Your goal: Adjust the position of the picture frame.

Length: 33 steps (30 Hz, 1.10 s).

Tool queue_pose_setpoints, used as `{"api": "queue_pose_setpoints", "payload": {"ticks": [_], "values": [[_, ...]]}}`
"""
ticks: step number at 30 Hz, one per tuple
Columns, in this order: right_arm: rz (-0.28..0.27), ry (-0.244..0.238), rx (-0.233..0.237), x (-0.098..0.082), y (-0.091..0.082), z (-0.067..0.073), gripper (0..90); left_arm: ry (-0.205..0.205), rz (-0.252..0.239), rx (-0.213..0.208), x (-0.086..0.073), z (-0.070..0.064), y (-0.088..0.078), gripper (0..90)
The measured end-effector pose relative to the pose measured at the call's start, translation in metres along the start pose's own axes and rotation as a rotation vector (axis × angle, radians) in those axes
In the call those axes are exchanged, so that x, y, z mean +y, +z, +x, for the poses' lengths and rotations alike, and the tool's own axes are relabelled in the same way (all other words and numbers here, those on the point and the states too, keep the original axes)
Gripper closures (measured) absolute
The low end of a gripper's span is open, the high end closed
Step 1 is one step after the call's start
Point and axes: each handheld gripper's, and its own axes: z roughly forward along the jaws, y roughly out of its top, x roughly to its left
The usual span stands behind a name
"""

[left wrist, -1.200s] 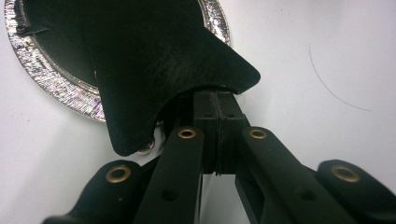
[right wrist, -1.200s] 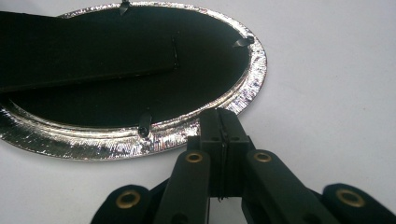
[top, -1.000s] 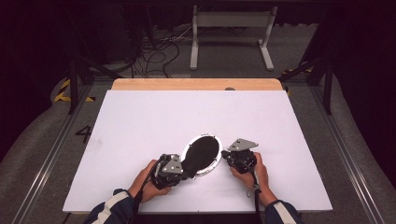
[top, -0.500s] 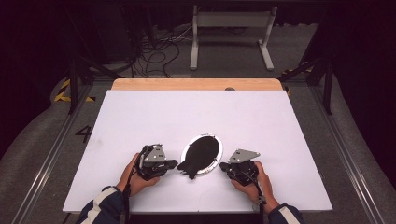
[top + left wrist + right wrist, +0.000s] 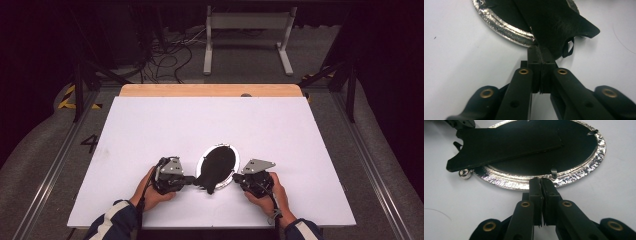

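Silver metal rims an oval picture frame that is laid face down near the front edge of a white table top, its black backing board turned upward. A black easel stand is seen hinged on that backing and lifted a little at its flared foot. Beyond the table, a strip of bare wood, tangled cables and a white metal stand are visible on the floor; nothing is set between the grippers and the frame.

Both forearms are brought in from the bottom of the high view, one hand at each side of the frame. The left gripper is held level with its jaws pressed together, the tips just beside the stand's foot; whether fabric is pinched cannot be told. The right gripper is likewise closed, its tips against the frame's rim.

The frame's long axis runs away from the person, slightly to the right, with the stand's foot pointing back toward the person.
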Motion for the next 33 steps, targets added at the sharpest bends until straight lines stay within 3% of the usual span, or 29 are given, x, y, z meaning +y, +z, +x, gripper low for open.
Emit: {"api": "queue_pose_setpoints", "payload": {"ticks": [3, 10, 18, 25, 29, 33], "values": [[-0.008, 0.028, 0.002, -0.002, -0.001, -0.007, 88.0, -0.009, -0.009, -0.021, 0.001, -0.002, 0.003, 89.7], [-0.013, 0.055, -0.008, -0.002, -0.001, -0.012, 87.9, -0.015, -0.016, 0.005, 0.007, -0.007, 0.010, 90.0], [-0.018, 0.106, -0.036, 0.003, 0.005, -0.026, 88.3, -0.005, -0.016, 0.000, 0.012, -0.010, 0.016, 90.0], [-0.021, 0.110, -0.096, 0.008, 0.011, -0.034, 88.1, 0.019, -0.012, 0.017, 0.019, -0.015, 0.022, 90.0], [-0.018, 0.096, -0.081, 0.005, 0.007, -0.030, 84.0, 0.026, -0.013, 0.027, 0.019, -0.015, 0.023, 89.9], [-0.005, 0.047, -0.055, 0.000, 0.000, -0.017, 83.3, 0.043, 0.003, 0.011, 0.019, -0.014, 0.020, 87.1]]}}
